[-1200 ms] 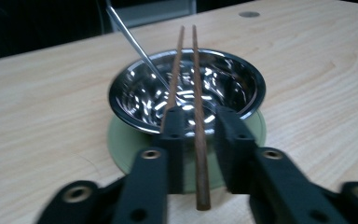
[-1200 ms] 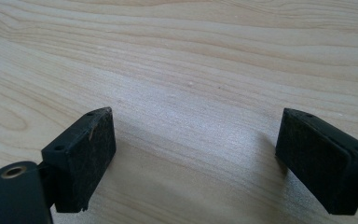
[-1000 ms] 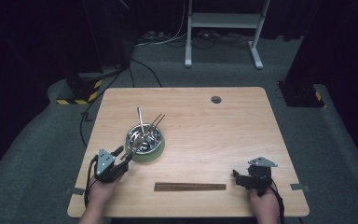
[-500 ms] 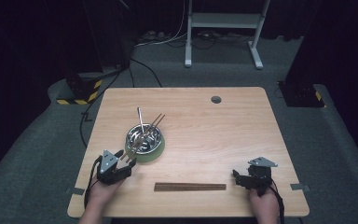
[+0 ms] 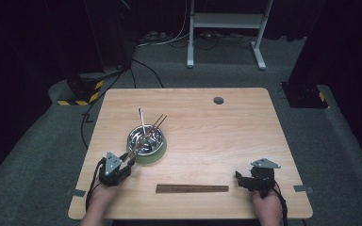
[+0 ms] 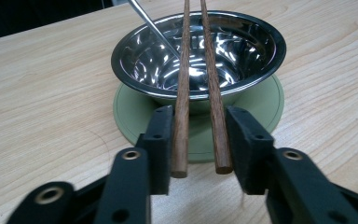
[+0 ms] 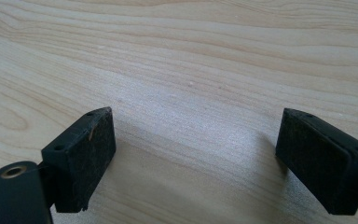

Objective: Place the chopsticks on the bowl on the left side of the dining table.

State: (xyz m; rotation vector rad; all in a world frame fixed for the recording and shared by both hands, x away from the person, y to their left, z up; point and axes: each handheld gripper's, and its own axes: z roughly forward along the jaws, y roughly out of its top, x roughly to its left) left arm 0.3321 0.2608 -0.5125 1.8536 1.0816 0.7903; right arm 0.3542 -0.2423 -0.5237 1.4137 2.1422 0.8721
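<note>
step: left gripper (image 6: 198,140) jaws just closing around two brown wooden chopsticks (image 6: 200,88) resting across shiny steel bowl (image 6: 198,51) | right gripper (image 7: 193,158) jaws spread over counter (image 7: 191,56) | next: pinch firmly, lift

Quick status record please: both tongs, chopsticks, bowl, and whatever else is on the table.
left tongs: jaws just closing around the chopsticks, pads against both sticks
right tongs: open over bare table
chopsticks: near ends between the pads, far ends across the bowl
bowl: steel, on a green mat, metal utensil inside
strip: dark wood, front edge
</note>
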